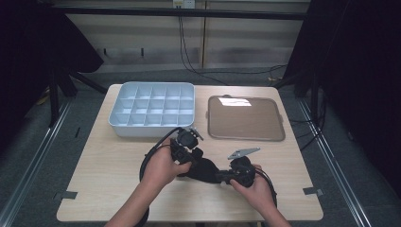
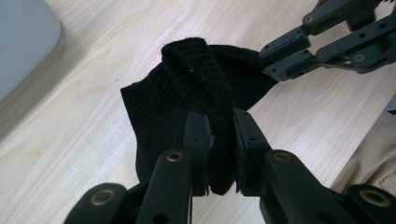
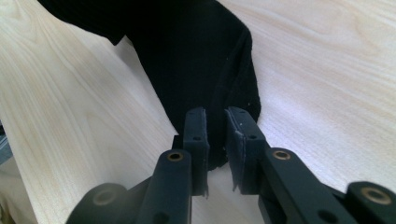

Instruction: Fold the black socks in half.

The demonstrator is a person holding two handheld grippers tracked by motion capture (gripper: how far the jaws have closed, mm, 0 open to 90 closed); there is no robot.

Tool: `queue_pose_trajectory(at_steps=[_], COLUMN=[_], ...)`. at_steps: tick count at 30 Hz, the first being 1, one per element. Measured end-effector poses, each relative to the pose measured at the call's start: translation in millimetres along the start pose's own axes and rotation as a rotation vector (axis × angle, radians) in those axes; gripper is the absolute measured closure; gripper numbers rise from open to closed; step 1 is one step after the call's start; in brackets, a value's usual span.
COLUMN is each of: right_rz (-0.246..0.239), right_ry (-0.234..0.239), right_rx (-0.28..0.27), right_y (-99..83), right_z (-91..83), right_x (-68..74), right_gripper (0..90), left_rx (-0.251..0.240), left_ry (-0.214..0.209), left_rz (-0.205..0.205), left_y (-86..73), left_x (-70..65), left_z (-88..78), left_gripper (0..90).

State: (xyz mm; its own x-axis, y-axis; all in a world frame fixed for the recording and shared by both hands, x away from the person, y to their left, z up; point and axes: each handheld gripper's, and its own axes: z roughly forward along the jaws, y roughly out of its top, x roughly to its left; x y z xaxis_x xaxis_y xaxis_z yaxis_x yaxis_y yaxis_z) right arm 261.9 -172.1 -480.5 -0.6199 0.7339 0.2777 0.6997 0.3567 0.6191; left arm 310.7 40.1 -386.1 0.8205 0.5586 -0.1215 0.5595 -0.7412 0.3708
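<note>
Work in hand: a black sock [image 1: 204,169] is being handled between two hand-held grippers, most likely to fold or bunch it for stowing.
Sock: on the wooden table [image 1: 108,165], on the person's side of the compartment tray [image 1: 152,109], well apart from it; one end is doubled over into a thick ribbed hump.
Left gripper [image 2: 219,154]: jaws clamped on that folded, ribbed end, cloth pinched between the pads and lifted off the wood.
Right gripper [image 3: 215,140]: jaws drawn close together around the sock's far, thinner end; the cloth sits between the pads and looks nipped.
Tray: every compartment I can see is bare.
Flat lid [image 1: 246,118]: lies beside the tray, on its right, not on it.
Done so far, I'd judge: sock gripped at both ends, first fold begun.
Left to do: finish the fold, carry it to a tray compartment, perhaps fit the lid.
</note>
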Motion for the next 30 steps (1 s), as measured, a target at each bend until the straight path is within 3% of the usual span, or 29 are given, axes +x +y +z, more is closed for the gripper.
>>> queue_pose_trajectory(at_steps=[13, 15, 18, 22, 24, 30], right_rz=[0.001, 0.005, 0.017, -0.005, -0.020, 0.000], right_ry=[-0.030, -0.034, -0.036, -0.037, -0.055, -0.076], right_rx=[-0.011, -0.025, -0.025, -0.016, 0.002, 0.013], right_y=[-4.4, -4.3, -3.9, -3.6, -3.9, -7.1], right_z=[-19.8, -25.5, -28.6, -30.8, -32.3, -36.6], right_x=[-10.8, -14.8, -16.5, -17.8, -17.9, -26.0], right_gripper=[77.3, 71.6, 71.4, 70.6, 72.4, 81.4], left_rx=[0.027, 0.029, 0.036, 0.033, 0.030, 0.019], left_ry=[0.008, 0.010, 0.010, 0.012, 0.015, 0.016], left_rz=[-0.002, 0.000, 0.004, 0.002, -0.001, -0.009], left_y=[2.7, 1.7, 1.5, 1.5, 0.9, 0.0], left_x=[1.2, 2.1, 3.0, 2.8, 2.8, 5.3], left_z=[11.1, 10.9, 10.7, 10.3, 10.1, 8.9], left_gripper=[78.2, 78.2, 78.2, 78.2, 78.2, 78.2])
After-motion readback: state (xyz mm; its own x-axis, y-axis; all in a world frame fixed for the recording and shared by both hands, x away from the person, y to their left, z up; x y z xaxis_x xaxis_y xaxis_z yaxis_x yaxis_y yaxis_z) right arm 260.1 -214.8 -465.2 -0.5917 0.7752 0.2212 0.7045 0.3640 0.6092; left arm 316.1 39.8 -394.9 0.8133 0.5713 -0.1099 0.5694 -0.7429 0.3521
